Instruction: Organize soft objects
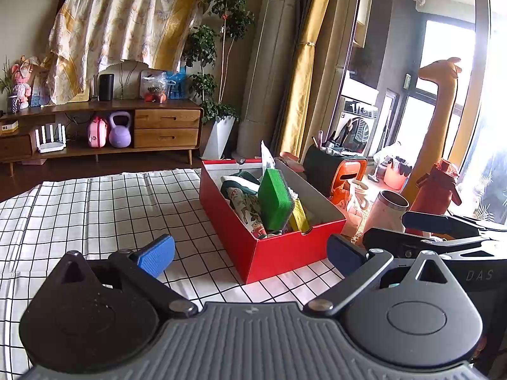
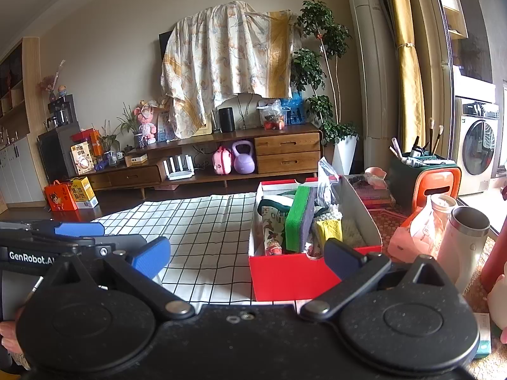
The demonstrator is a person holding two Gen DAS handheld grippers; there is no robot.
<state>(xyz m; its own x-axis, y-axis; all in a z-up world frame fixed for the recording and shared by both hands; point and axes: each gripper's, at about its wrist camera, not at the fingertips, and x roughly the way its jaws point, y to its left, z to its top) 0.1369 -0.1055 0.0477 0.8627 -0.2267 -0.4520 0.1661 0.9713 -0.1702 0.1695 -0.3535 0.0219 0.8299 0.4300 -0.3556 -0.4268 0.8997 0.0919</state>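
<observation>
A red box [image 1: 279,253] [image 2: 291,277] stands on the checked cloth [image 1: 95,215] [image 2: 206,237]. In it stand a green sponge [image 1: 275,199] [image 2: 298,218], a patterned cloth [image 1: 247,209] [image 2: 271,221] and a yellow cloth [image 1: 299,217] [image 2: 331,228]. My left gripper [image 1: 250,251] is open and empty, just in front of the box's near corner. My right gripper [image 2: 247,258] is open and empty, in front of the box. The right gripper also shows at the right edge of the left wrist view [image 1: 412,231], and the left gripper at the left edge of the right wrist view [image 2: 79,231].
A white steel cup [image 1: 386,210] [image 2: 464,237], a red bottle [image 1: 435,190] and a pink bag [image 2: 408,237] stand right of the box. A green holder with brushes on an orange stool [image 2: 424,171] is behind. A wooden TV cabinet [image 1: 126,126] [image 2: 221,155] lines the far wall.
</observation>
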